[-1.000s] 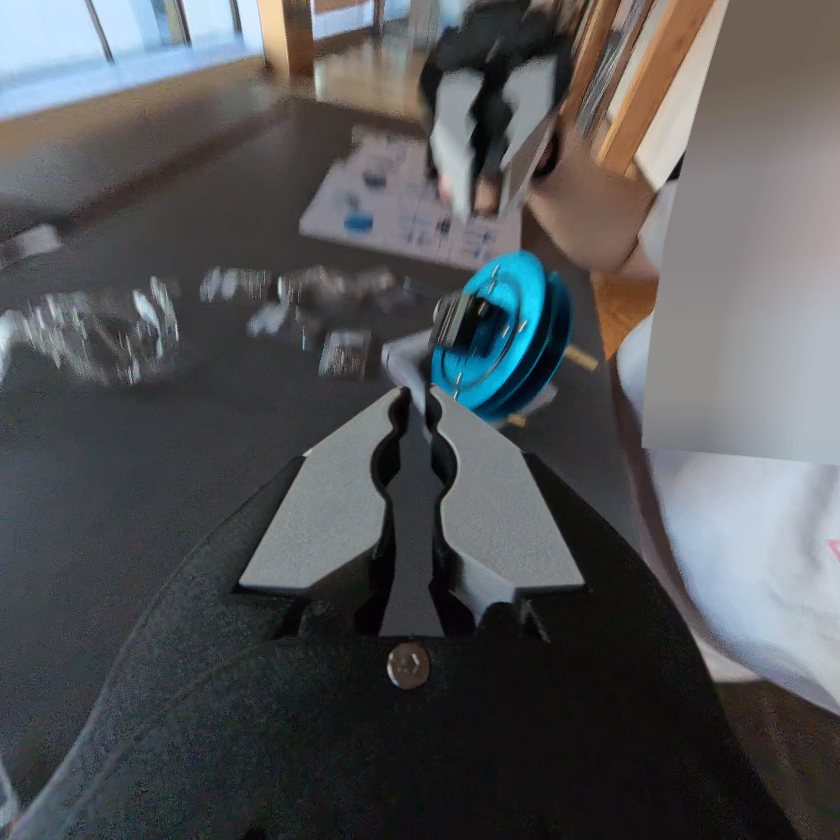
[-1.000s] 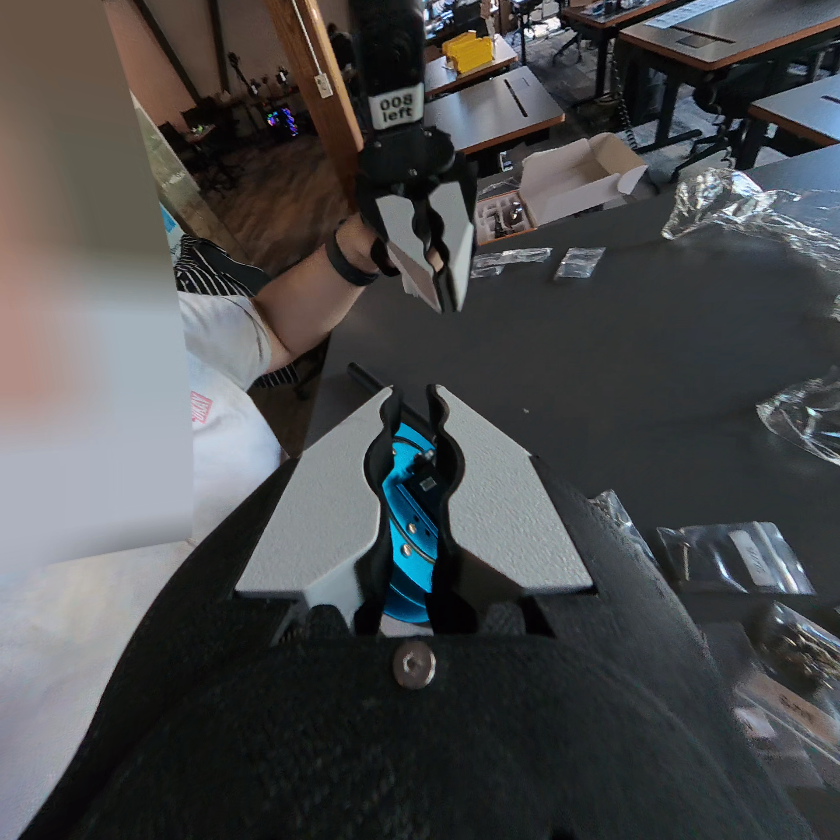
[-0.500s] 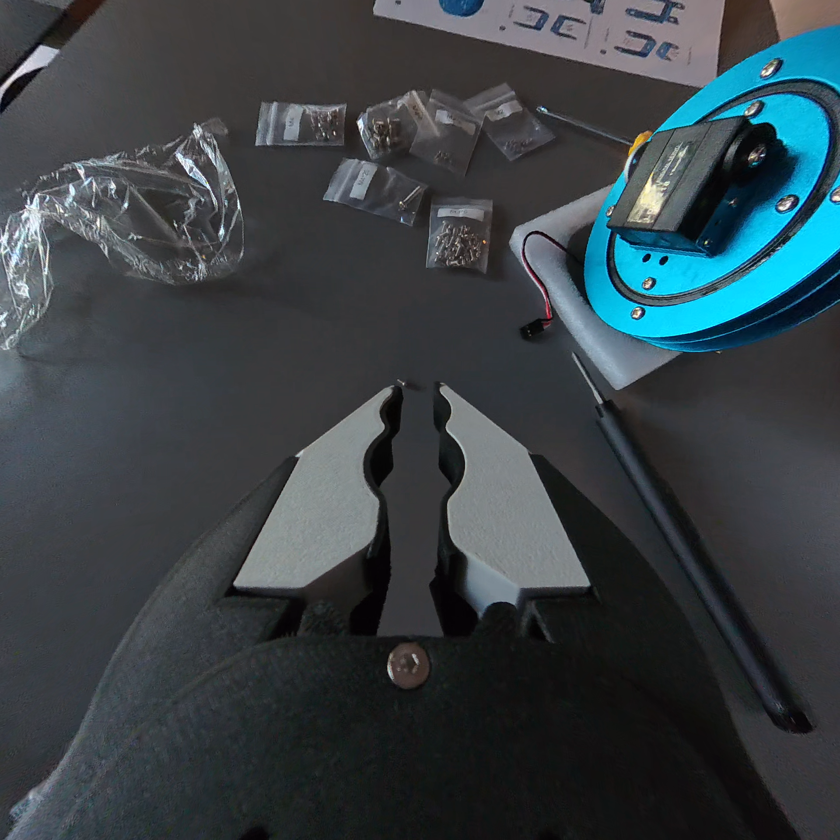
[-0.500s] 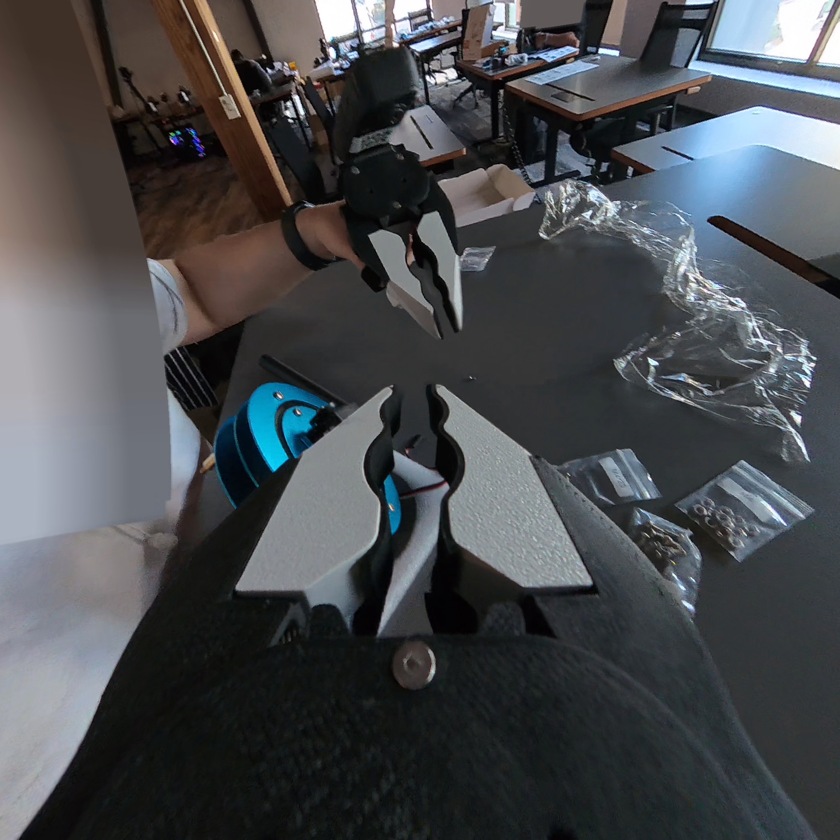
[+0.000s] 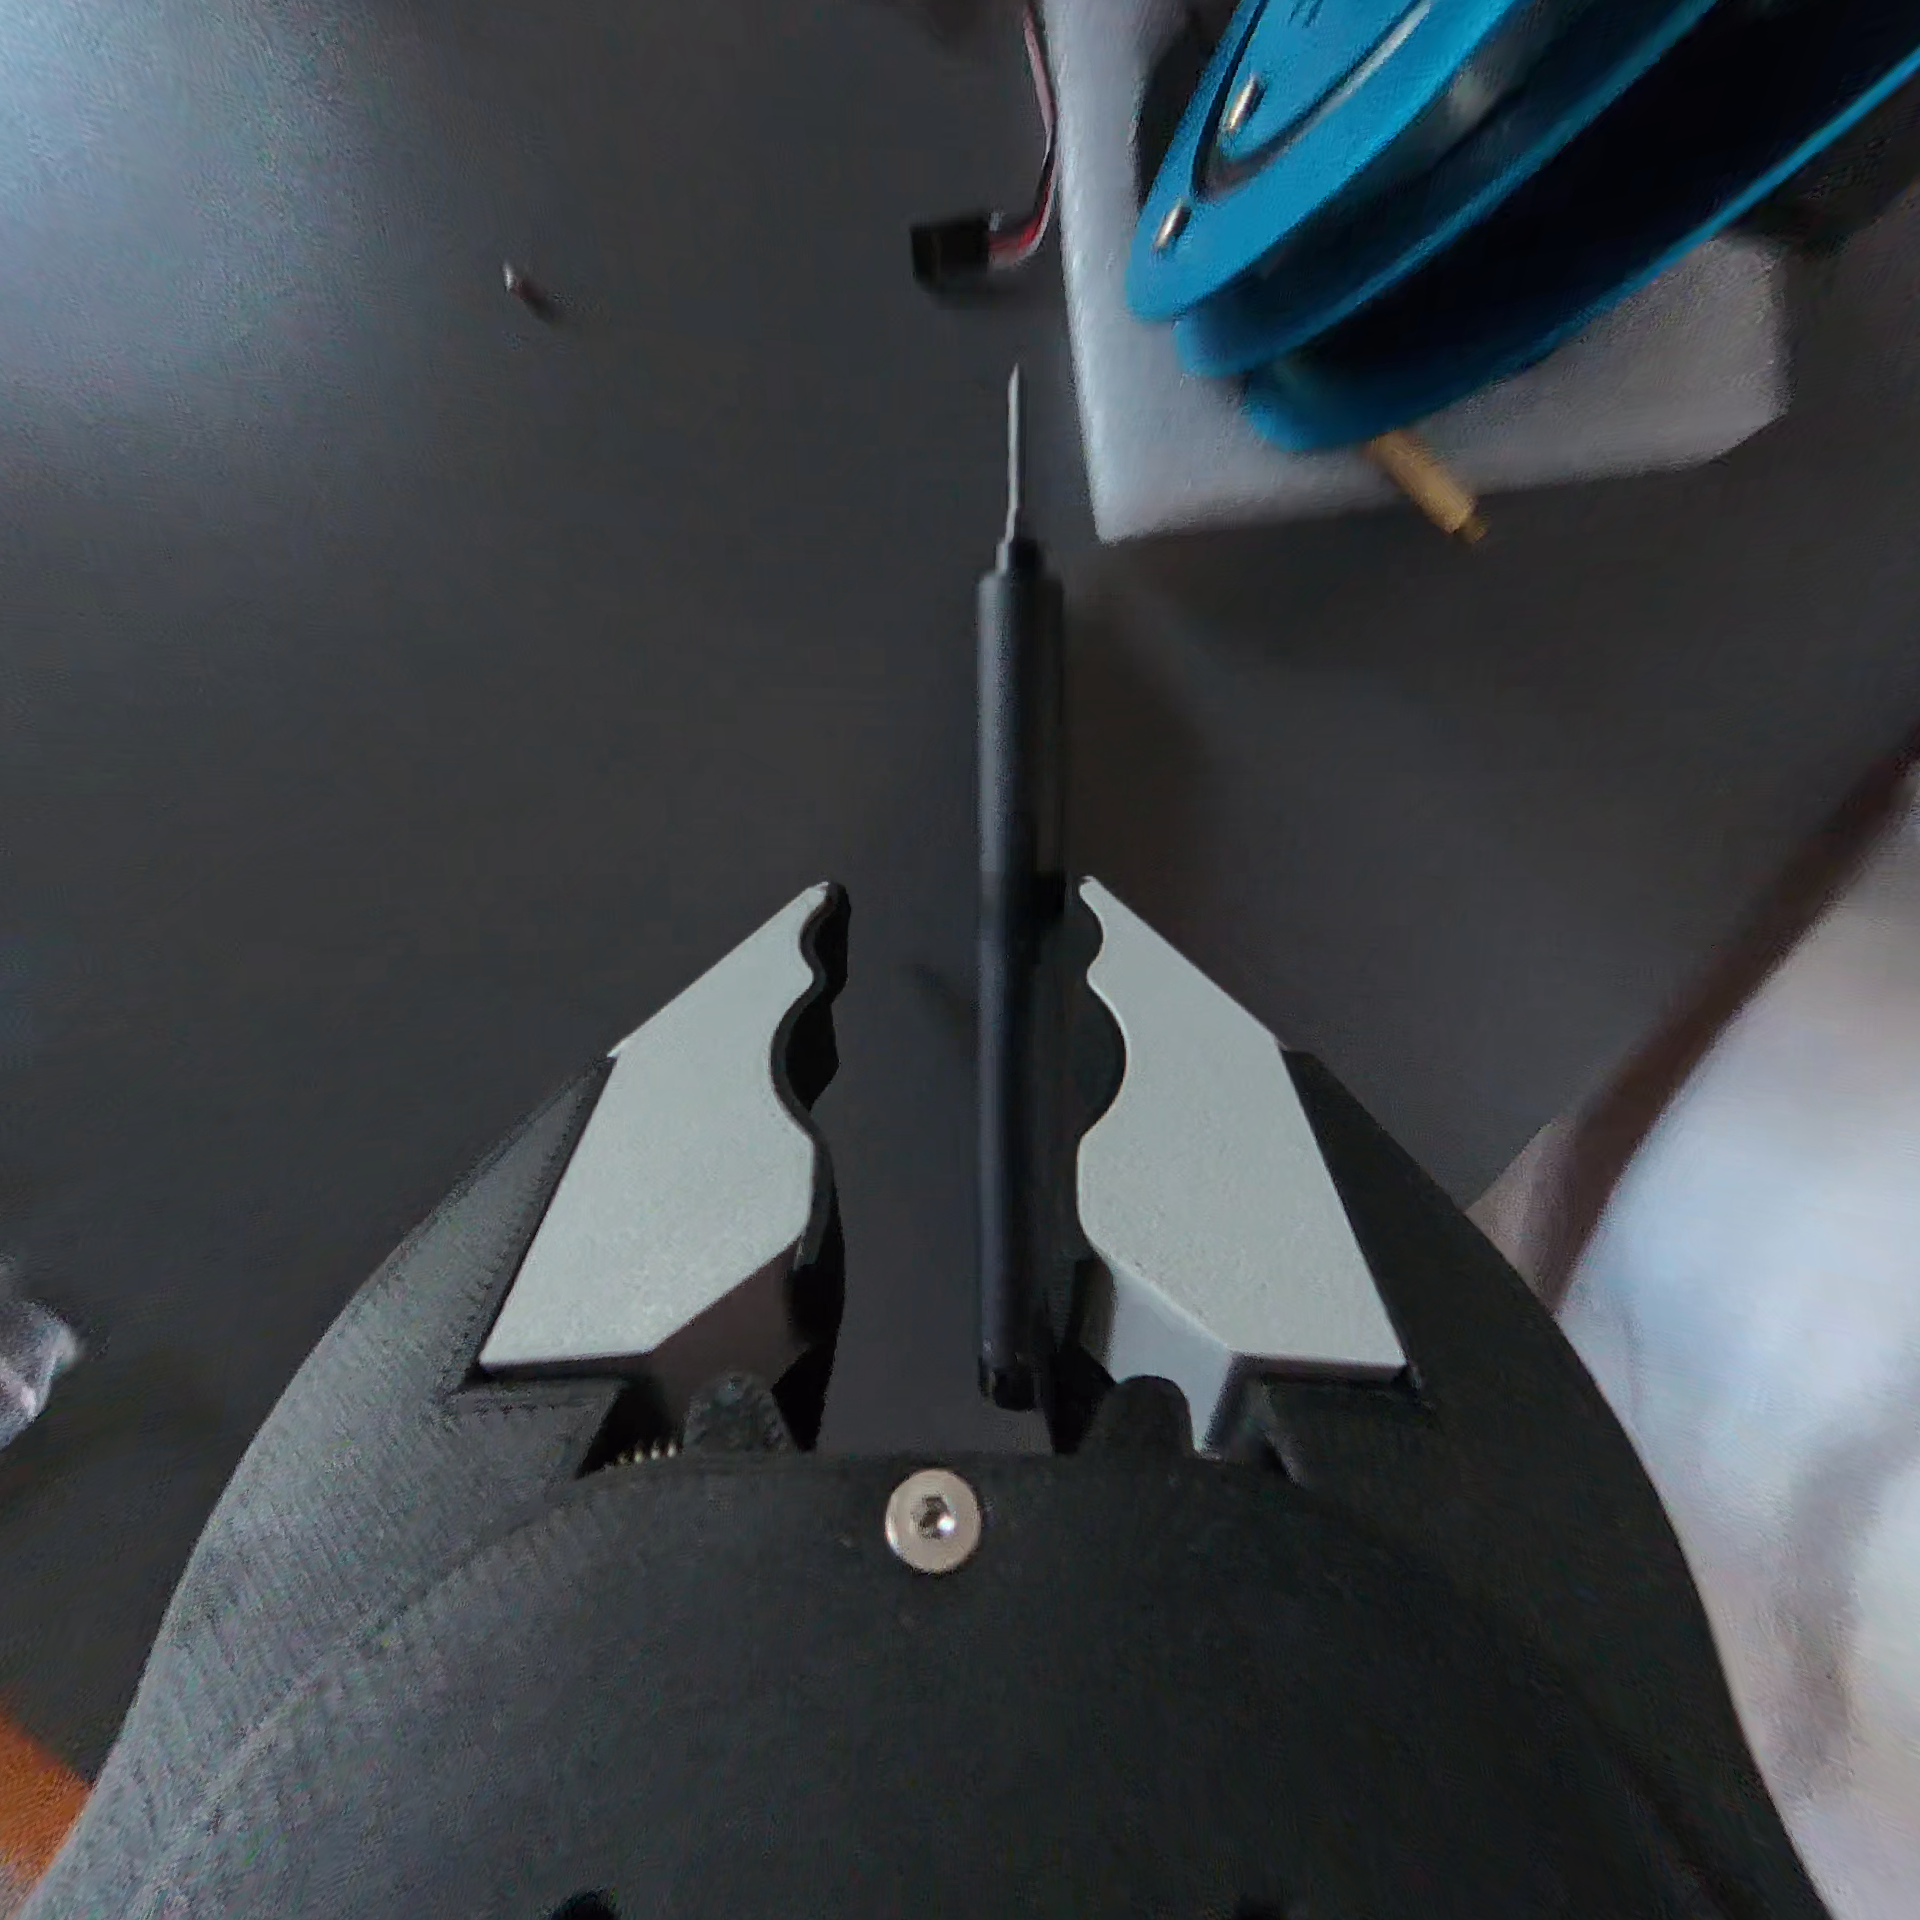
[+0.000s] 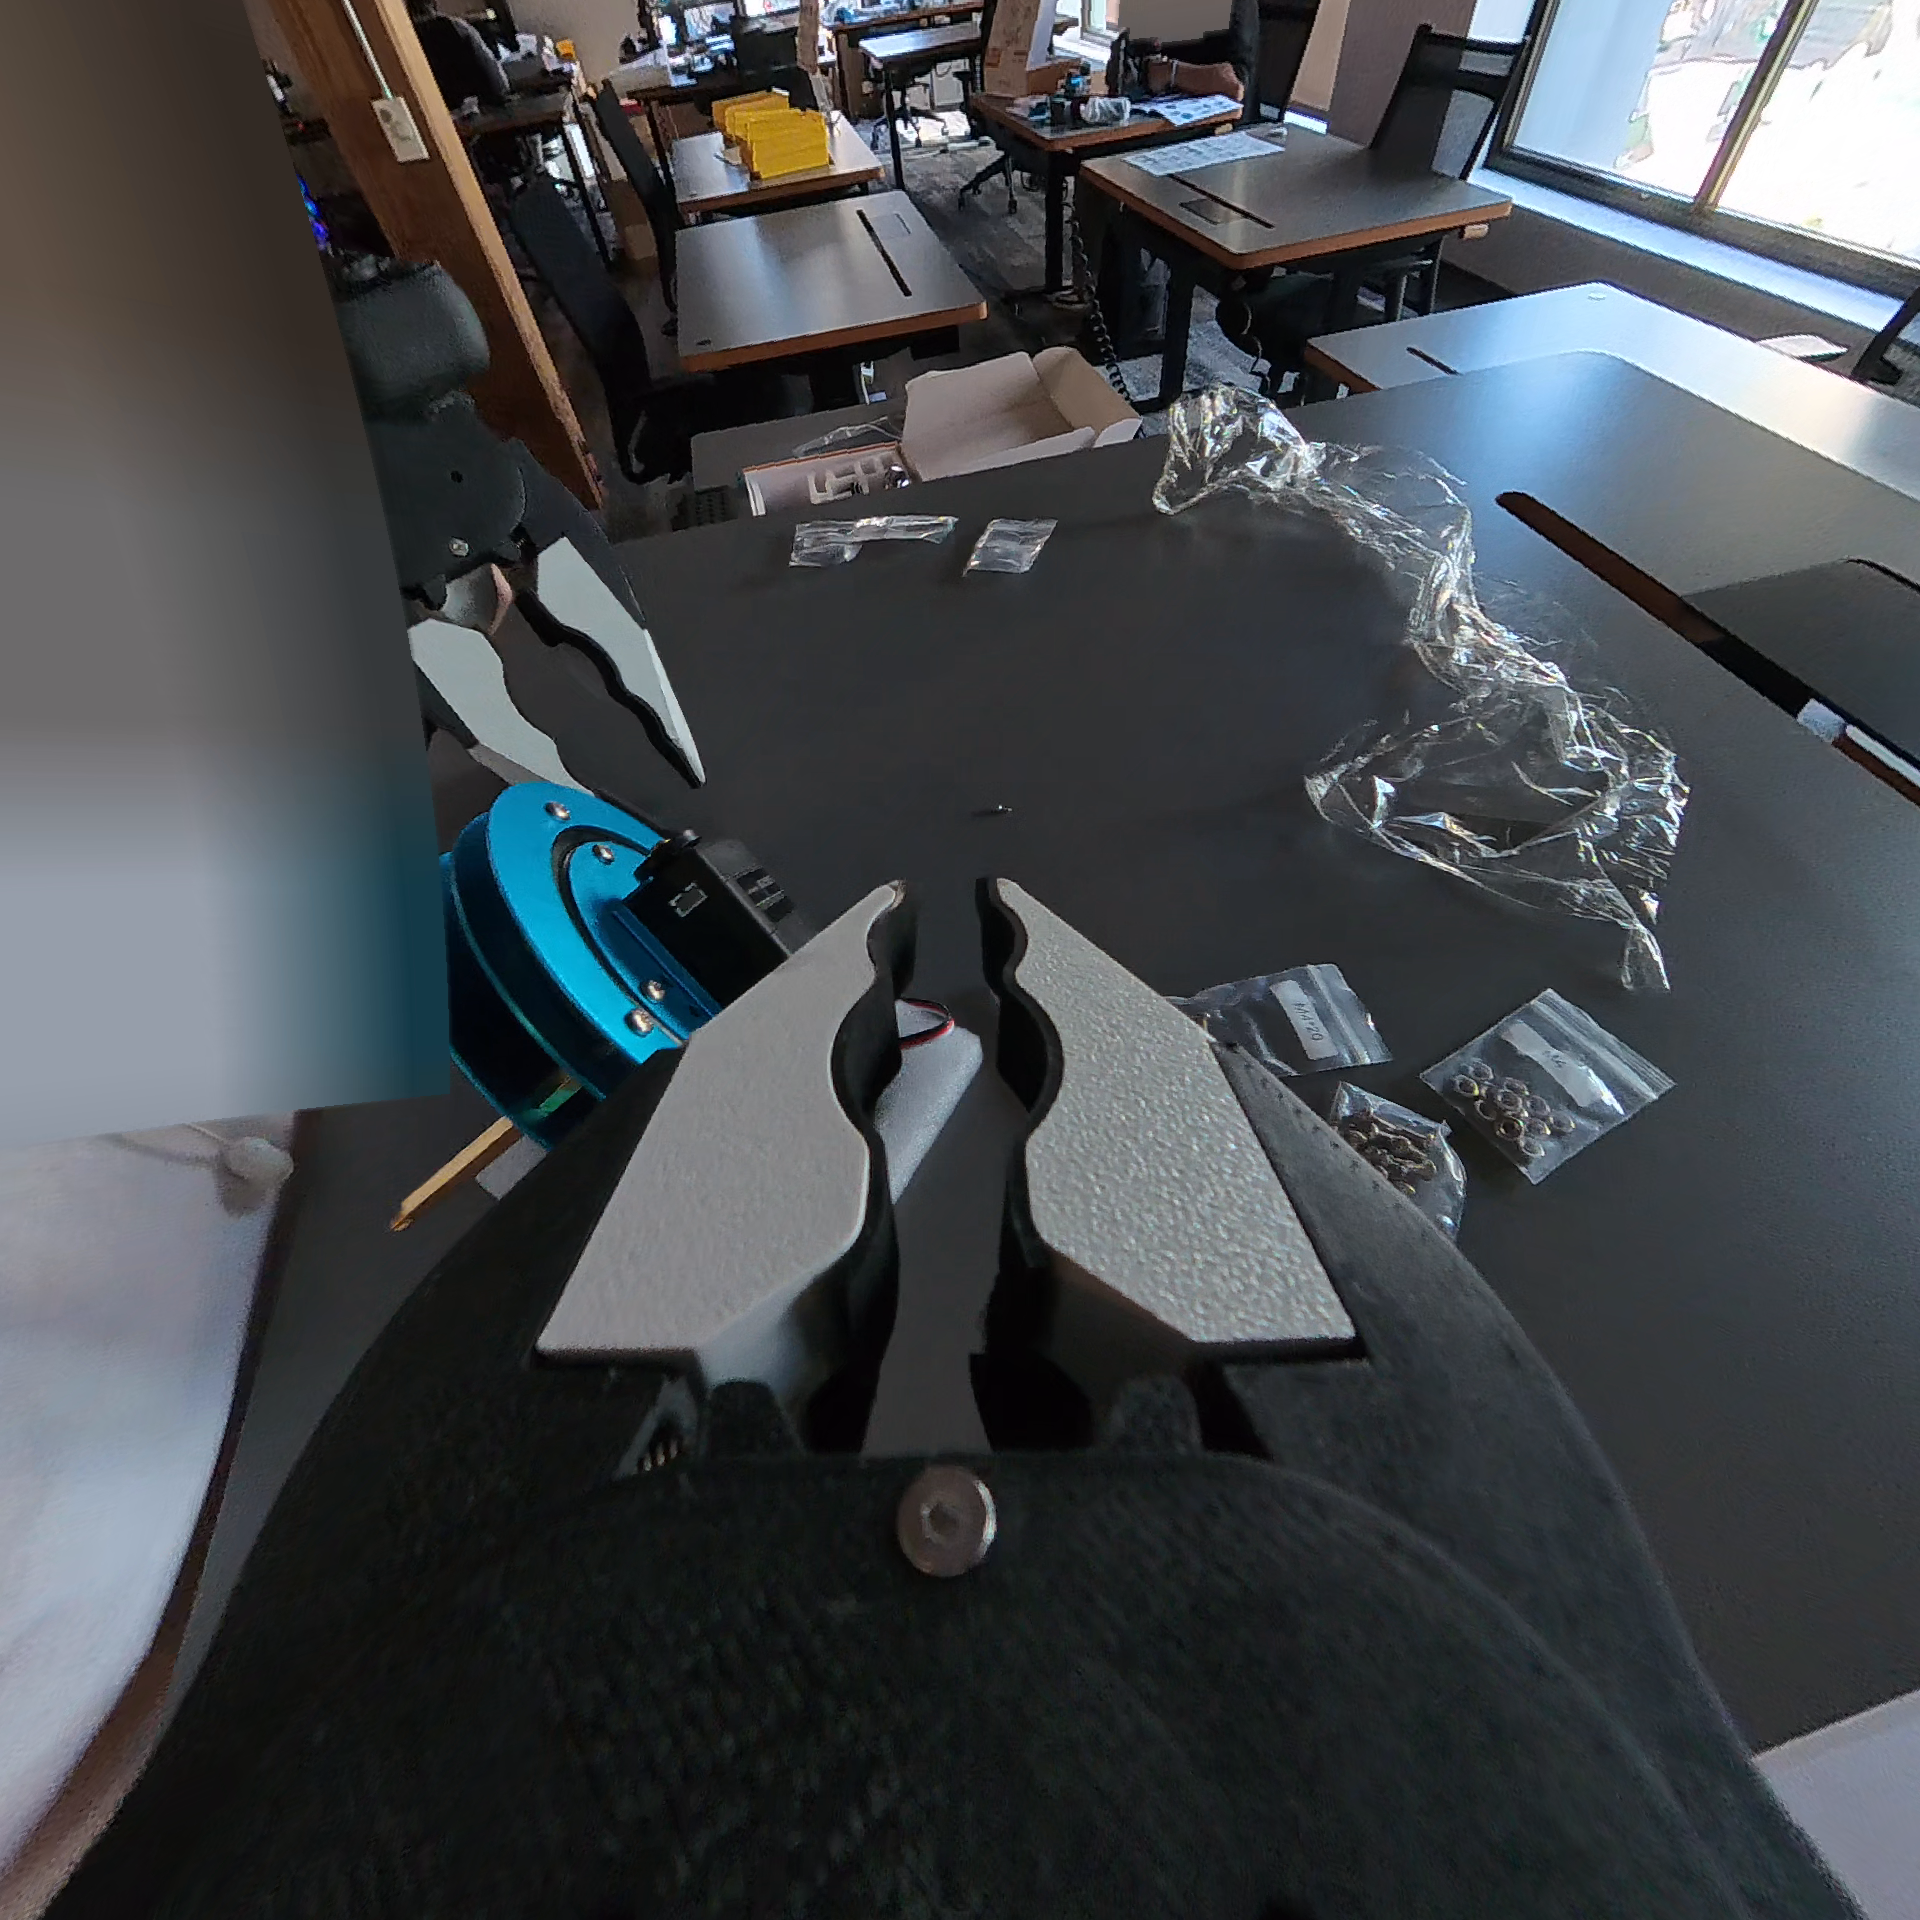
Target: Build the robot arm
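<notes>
My left gripper [image 5: 956, 888] is open and low over the dark table [image 5: 416, 727]. A slim black screwdriver [image 5: 1018, 727] lies between its fingers, close to the right finger, not gripped. Its tip points at a white foam block [image 5: 1195, 447] bearing a blue disc assembly [image 5: 1351, 208]. My right gripper [image 6: 942, 888] is shut to a narrow slit and empty, just above the foam block [image 6: 925, 1091], beside the blue disc [image 6: 540, 935] and its black servo [image 6: 717, 904]. The left gripper also shows in the right wrist view [image 6: 623, 769], behind the disc.
A loose small screw [image 6: 997, 810] lies on the table ahead; it also shows in the left wrist view [image 5: 525, 291]. Bags of small hardware [image 6: 1538, 1081] lie at the right, crumpled clear wrap [image 6: 1475, 727] beyond them. An open cardboard box [image 6: 997, 416] stands at the far edge. A person's white garment [image 5: 1714, 1351] is on the right. The gap from one gripper's tips to the other's is roughly 25 cm. My right tips are about 15 cm from the white foam block [image 5: 1195, 447], my left tips only 8 cm.
My left gripper has swung down and to the right over the screwdriver and opened, so the screwdriver now lies between its fingers. My right gripper has stayed shut and turned a little rightwards.
</notes>
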`<state>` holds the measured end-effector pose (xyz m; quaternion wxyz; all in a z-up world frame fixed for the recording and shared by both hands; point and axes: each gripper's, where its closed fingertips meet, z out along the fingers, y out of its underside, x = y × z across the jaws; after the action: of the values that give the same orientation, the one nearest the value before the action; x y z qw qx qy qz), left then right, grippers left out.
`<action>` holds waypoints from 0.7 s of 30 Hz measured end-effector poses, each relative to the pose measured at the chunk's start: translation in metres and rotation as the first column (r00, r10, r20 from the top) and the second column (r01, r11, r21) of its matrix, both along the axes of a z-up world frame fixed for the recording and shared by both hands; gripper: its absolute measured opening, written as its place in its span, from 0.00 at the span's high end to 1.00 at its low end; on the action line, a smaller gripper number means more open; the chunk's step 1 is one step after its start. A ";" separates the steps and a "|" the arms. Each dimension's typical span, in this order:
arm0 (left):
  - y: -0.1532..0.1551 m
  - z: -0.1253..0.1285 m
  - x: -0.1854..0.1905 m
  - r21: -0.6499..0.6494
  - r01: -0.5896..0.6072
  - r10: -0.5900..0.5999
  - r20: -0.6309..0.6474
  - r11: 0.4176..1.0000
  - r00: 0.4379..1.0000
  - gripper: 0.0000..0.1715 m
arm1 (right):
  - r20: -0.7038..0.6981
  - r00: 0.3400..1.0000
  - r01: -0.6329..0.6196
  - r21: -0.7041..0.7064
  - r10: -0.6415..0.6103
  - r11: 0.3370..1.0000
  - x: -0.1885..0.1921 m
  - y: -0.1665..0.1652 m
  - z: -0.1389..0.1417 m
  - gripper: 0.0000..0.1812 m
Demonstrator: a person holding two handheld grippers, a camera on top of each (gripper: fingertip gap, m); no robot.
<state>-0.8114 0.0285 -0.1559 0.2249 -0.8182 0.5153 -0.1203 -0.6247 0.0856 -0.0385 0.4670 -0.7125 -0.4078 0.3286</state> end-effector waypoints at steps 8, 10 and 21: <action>0.001 -0.001 0.000 -0.256 -0.174 0.199 0.076 0.951 0.977 0.91 | 0.064 0.996 -0.065 0.031 0.063 0.997 0.010 -0.030 -0.008 0.94; 0.006 0.001 0.001 -0.372 -0.208 0.271 0.126 0.904 0.954 0.91 | 0.075 0.996 -0.051 0.043 0.048 0.998 0.018 -0.033 -0.014 0.94; 0.038 0.001 0.002 -0.527 -0.304 0.407 0.089 0.794 0.909 0.91 | 0.013 0.998 -0.068 0.014 0.068 0.998 0.021 -0.044 -0.017 0.94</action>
<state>-0.8092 0.0664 -0.1544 0.0731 -0.9144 0.2772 -0.2859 -0.6038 0.0420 -0.0555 0.4579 -0.6969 -0.4371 0.3370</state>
